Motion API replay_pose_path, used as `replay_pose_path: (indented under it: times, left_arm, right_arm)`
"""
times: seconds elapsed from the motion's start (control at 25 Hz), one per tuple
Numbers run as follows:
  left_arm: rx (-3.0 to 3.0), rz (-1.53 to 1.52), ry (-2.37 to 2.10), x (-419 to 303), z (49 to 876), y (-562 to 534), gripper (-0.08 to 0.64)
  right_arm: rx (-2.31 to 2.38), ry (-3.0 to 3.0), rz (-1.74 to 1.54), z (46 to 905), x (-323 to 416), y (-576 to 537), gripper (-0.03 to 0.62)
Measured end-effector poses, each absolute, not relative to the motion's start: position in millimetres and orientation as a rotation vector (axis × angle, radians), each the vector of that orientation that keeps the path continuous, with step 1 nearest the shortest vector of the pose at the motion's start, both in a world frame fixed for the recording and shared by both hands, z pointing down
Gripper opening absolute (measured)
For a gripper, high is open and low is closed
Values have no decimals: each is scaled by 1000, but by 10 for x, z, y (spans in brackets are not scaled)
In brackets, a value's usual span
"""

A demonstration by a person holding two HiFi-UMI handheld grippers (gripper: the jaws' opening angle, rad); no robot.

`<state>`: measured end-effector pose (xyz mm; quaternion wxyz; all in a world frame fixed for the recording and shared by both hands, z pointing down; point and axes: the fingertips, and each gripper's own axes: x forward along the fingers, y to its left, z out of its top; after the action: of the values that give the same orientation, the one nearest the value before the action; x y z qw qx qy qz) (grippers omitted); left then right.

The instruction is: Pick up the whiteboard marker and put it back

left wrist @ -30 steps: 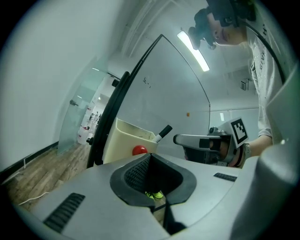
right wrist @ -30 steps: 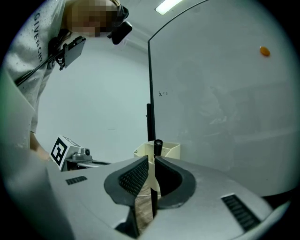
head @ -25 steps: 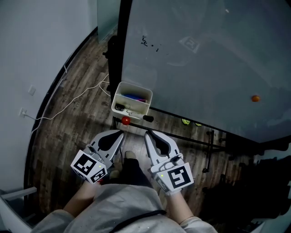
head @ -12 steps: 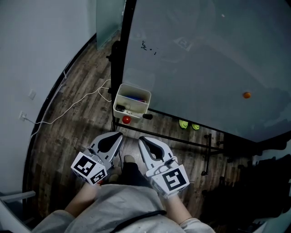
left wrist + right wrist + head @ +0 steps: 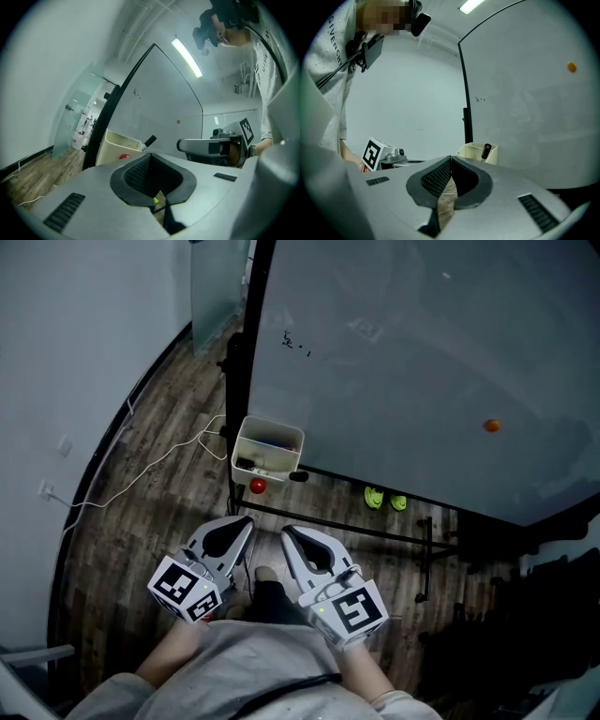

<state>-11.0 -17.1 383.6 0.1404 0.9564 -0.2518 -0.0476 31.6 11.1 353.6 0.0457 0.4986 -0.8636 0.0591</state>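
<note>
Left hand-held gripper [image 5: 242, 524] at lower middle of the head view, jaws together tip to tip, nothing between the pads. Right hand-held gripper [image 5: 289, 536] just beside it, a little to the right, jaws likewise pressed together and empty. Both pointed up the frame toward the board, each with its marker cube nearest the person, sleeves showing at the bottom edge.

Above the tips, well apart from both: a cream box [image 5: 246, 439] hung at the lower left corner of the whiteboard [image 5: 422, 352]. Whiteboard marker [image 5: 298, 476] at the box's right end, black cap poking out past the rim, tilted; seen from the right gripper view as a dark cap [image 5: 486, 151] rising above the box's edge. Blue items inside the box, too small to name. Red ball [image 5: 257, 486] just below the box.

Small black scribble at the board's upper left; orange dot [image 5: 491, 426] on its right half. Under the board, a black frame bar and two yellow-green things [image 5: 373, 496], possibly shoes. Wood-plank floor [image 5: 141, 521] at left, a white cable [image 5: 141, 468] trailing across it toward the grey wall.
</note>
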Motion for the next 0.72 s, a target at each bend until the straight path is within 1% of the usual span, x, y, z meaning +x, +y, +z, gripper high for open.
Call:
replay_pose_path:
  times: [0.32, 0.72]
  left_arm:
    - [2752, -172, -698, -153, 3847, -26, 15]
    - [2767, -134, -702, -278, 3824, 108, 15]
  right_arm:
    - [1525, -2624, 206, 3544, 281, 263, 20]
    - [1514, -2626, 243, 3584, 150, 411, 20]
